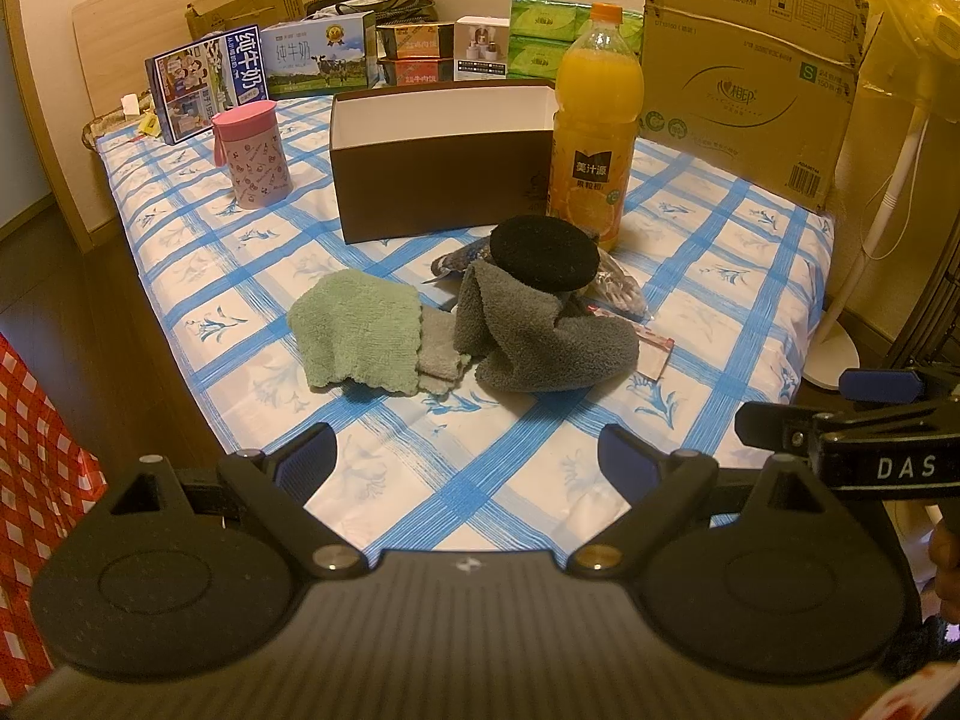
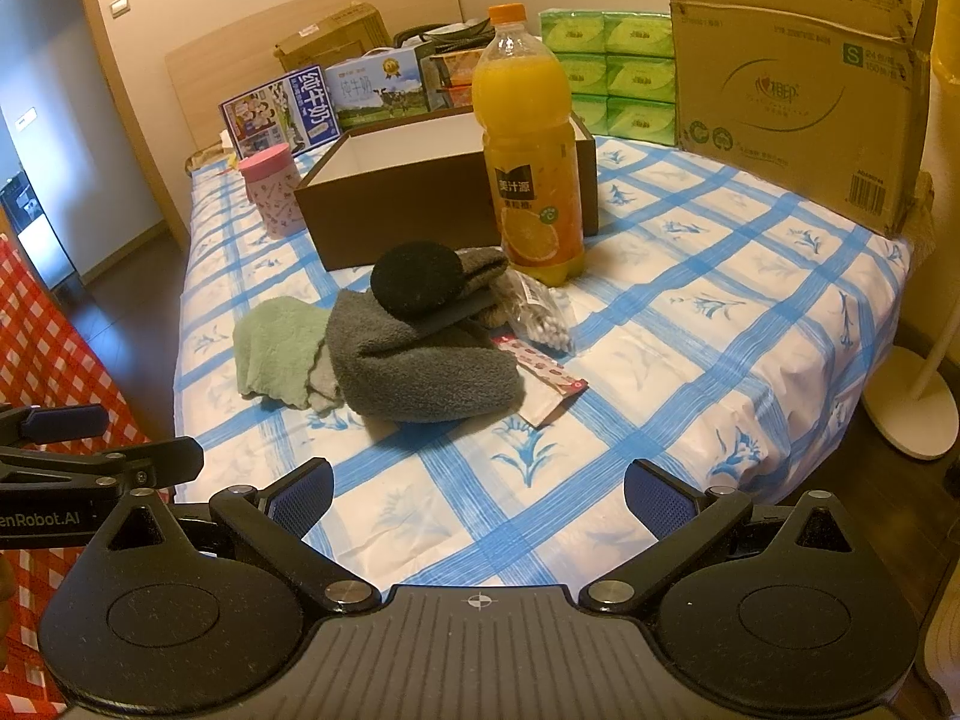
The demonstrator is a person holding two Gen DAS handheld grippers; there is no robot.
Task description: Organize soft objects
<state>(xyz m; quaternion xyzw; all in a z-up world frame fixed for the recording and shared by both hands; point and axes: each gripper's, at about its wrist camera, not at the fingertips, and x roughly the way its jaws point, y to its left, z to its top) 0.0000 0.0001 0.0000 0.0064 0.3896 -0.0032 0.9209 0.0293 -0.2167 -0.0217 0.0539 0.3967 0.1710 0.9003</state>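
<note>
A pile of soft things lies mid-table: a light green cloth (image 1: 357, 330) (image 2: 273, 345), a dark grey towel (image 1: 540, 336) (image 2: 420, 366) and a round black pad (image 1: 543, 252) (image 2: 416, 278) resting on top. Behind them stands an open brown box (image 1: 444, 180) (image 2: 396, 204) with a white inside. My left gripper (image 1: 474, 462) hovers open over the near edge of the table, short of the pile. My right gripper (image 2: 480, 498) is open too, beside the left one, with nothing between its fingers.
An orange juice bottle (image 1: 591, 126) (image 2: 531, 162) stands right of the box, a pink cup (image 1: 252, 153) (image 2: 273, 192) to its left. A snack packet (image 2: 549, 384) and plastic bag (image 2: 540, 312) lie by the towel. Cartons and a big cardboard box (image 1: 750, 72) line the back. A lamp base (image 2: 912, 414) stands on the floor.
</note>
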